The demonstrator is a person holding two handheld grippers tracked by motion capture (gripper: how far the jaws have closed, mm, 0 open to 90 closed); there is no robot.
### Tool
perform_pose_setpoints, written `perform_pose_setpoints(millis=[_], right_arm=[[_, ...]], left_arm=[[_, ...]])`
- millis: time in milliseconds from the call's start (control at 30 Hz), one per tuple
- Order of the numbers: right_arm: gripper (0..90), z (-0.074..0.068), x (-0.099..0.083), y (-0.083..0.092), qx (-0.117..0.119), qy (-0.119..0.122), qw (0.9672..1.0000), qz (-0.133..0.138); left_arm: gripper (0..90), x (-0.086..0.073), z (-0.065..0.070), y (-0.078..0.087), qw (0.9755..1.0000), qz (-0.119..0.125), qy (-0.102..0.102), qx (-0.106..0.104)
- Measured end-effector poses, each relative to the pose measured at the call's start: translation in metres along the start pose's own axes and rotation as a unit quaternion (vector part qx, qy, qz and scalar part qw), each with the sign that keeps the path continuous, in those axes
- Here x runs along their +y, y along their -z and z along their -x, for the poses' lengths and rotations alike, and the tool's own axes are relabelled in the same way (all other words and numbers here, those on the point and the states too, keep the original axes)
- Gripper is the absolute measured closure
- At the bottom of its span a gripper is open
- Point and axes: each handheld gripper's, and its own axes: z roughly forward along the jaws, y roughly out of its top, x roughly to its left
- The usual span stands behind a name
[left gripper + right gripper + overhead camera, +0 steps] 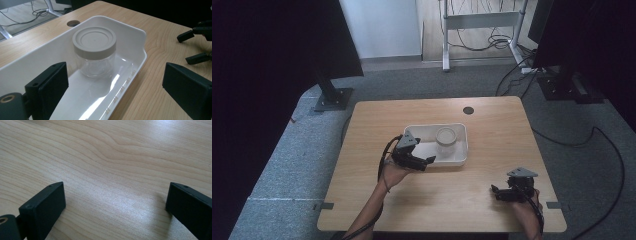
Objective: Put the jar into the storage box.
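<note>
Jar [95, 52] stands capped and ungrasped in the tray [136, 37], so all handling is left: left gripper [424, 161] gapes at the tray's edge, right gripper [498, 192] idles spread over bare table [492, 130].

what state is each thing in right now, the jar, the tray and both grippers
clear plastic jar with beige screw lid: upright, lid on, looks empty, standing inside the tray
white rectangular plastic tray: flat on the table, holding just the jar
left gripper: open, empty, at the tray's near edge, aimed at the jar
right gripper: open, empty, low over bare table
light wooden table: level
</note>
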Motion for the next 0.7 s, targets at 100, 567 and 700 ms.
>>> perform_pose_setpoints(millis=[100, 567, 700], right_arm=[[2.2, 0.000, 0.000, 0.000, -0.001, -0.001, 1.0000, 0.000], [2.2, 0.000, 0.000, 0.000, -0.001, -0.001, 1.0000, 0.000], [2.2, 0.000, 0.000, 0.000, -0.002, -0.002, 1.0000, 0.000]], left_arm=[[6.3, -0.004, 0.000, 0.005, 1.0000, 0.003, 0.002, 0.002], [6.3, -0.025, -0.004, 0.030, 0.9996, 0.016, 0.021, 0.012], [6.3, -0.033, -0.004, 0.036, 0.9993, 0.018, 0.027, 0.015]])
